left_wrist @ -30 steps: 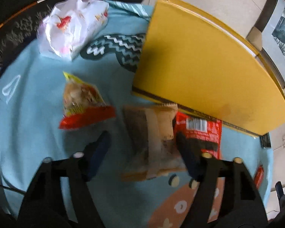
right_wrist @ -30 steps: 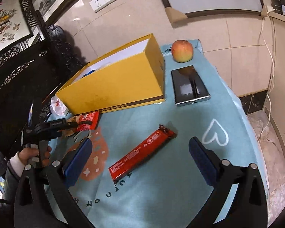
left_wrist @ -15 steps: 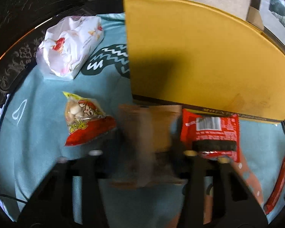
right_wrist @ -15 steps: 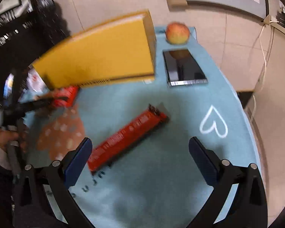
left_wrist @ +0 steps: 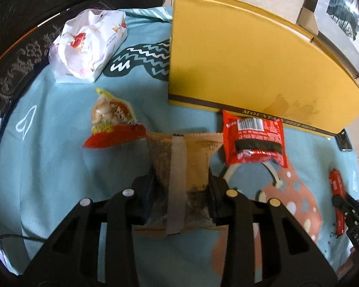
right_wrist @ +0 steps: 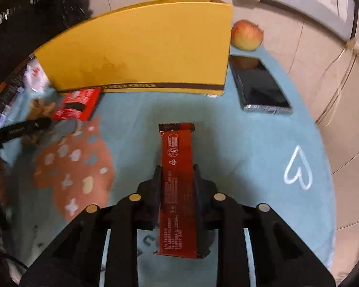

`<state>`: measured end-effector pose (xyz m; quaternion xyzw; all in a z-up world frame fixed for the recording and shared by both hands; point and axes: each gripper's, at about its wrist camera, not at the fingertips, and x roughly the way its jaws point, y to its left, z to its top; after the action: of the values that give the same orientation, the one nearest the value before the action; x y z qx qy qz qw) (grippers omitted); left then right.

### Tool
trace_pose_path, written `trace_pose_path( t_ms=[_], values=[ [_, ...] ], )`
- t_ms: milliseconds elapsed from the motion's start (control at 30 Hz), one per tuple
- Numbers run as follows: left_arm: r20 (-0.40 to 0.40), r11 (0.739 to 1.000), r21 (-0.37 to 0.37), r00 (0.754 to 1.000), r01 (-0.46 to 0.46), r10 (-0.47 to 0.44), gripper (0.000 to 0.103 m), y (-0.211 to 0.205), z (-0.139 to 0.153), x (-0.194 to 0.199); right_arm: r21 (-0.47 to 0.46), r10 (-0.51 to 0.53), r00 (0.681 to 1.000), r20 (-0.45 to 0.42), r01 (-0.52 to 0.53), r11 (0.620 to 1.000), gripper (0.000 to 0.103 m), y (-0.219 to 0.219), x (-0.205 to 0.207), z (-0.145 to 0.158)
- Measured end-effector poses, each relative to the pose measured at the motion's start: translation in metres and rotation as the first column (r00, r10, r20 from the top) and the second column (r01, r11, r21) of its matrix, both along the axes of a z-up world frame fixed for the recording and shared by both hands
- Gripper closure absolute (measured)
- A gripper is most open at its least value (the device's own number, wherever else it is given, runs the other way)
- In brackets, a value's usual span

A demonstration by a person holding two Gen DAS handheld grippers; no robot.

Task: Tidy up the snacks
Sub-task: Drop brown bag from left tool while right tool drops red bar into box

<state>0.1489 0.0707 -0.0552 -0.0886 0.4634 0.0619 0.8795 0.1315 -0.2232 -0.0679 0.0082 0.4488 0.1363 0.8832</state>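
Note:
My left gripper [left_wrist: 180, 186] is shut on a brown snack packet [left_wrist: 182, 165] with a grey seam, low over the blue cloth. A red packet [left_wrist: 253, 138] lies just right of it, against the yellow shoe box [left_wrist: 246, 71]. A yellow-and-red peanut bag [left_wrist: 112, 124] lies to the left. My right gripper [right_wrist: 176, 186] is shut on a long red snack bar [right_wrist: 177, 179], which points toward the yellow box [right_wrist: 143, 55]. The red packet [right_wrist: 77, 105] shows at the left of the right wrist view.
A white crumpled bag [left_wrist: 88, 43] lies at the far left by the dark carved table rim [left_wrist: 16, 71]. An apple [right_wrist: 246, 34] and a dark phone [right_wrist: 260, 88] lie right of the box. The blue cloth [right_wrist: 251, 167] ends near the floor at right.
Both grippers went from open to shut. The left closed on the brown packet. The right turned to line up with the red bar and closed on it.

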Motion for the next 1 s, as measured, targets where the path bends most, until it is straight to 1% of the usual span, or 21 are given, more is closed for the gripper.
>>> trace_pose_path(
  t_ms=[100, 200, 300, 367, 467, 600, 633, 767, 833, 900, 1000],
  values=[
    [0.01, 1.0, -0.001, 1.0, 0.009, -0.009, 0.067, -0.002, 0.004, -0.009, 0.035, 0.004, 1.0, -0.004, -0.004, 0.999, 0.079, -0.01, -0.007, 0.003],
    [0.021, 1.0, -0.01, 1.0, 0.013, -0.013, 0.067, -0.003, 0.009, -0.019, 0.074, 0.023, 0.999, 0.032, -0.026, 0.997, 0.079, -0.014, -0.018, 0.015],
    [0.043, 1.0, -0.006, 0.999, 0.028, -0.028, 0.067, -0.008, 0.019, -0.027, 0.09, 0.051, 0.996, 0.067, -0.057, 0.994, 0.079, -0.008, -0.027, 0.029],
    [0.074, 0.999, -0.001, 0.996, 0.043, -0.043, 0.067, -0.013, 0.032, -0.034, 0.104, 0.07, 0.992, 0.101, -0.08, 0.991, 0.079, -0.004, -0.031, 0.041],
    [0.116, 0.998, 0.01, 0.991, 0.062, -0.062, 0.067, -0.015, 0.05, -0.032, 0.121, 0.088, 0.984, 0.157, -0.107, 0.987, 0.079, -0.001, -0.034, 0.06],
    [0.187, 0.994, 0.044, 0.977, 0.097, -0.103, 0.067, -0.03, 0.087, -0.034, 0.142, 0.097, 0.969, 0.229, -0.132, 0.981, 0.079, 0.002, -0.033, 0.086],
    [0.199, 0.994, 0.05, 0.974, 0.102, -0.11, 0.067, -0.034, 0.095, -0.033, 0.153, 0.098, 0.961, 0.259, -0.141, 0.978, 0.079, 0.003, -0.031, 0.097],
    [0.252, 0.987, 0.085, 0.955, 0.139, -0.156, 0.067, -0.056, 0.133, -0.013, 0.156, 0.094, 0.936, 0.34, -0.154, 0.976, 0.079, 0.008, -0.016, 0.127],
    [0.28, 0.981, 0.106, 0.942, 0.16, -0.184, 0.067, -0.069, 0.151, 0.005, 0.154, 0.088, 0.926, 0.367, -0.153, 0.976, 0.079, 0.012, -0.003, 0.137],
    [0.287, 0.981, 0.107, 0.94, 0.159, -0.184, 0.067, -0.078, 0.161, 0.026, 0.149, 0.08, 0.916, 0.394, -0.15, 0.977, 0.079, 0.017, 0.016, 0.146],
    [0.273, 0.983, 0.096, 0.945, 0.159, -0.18, 0.067, -0.087, 0.164, 0.064, 0.137, 0.063, 0.909, 0.412, -0.131, 0.982, 0.079, 0.023, 0.047, 0.15]
  ],
)
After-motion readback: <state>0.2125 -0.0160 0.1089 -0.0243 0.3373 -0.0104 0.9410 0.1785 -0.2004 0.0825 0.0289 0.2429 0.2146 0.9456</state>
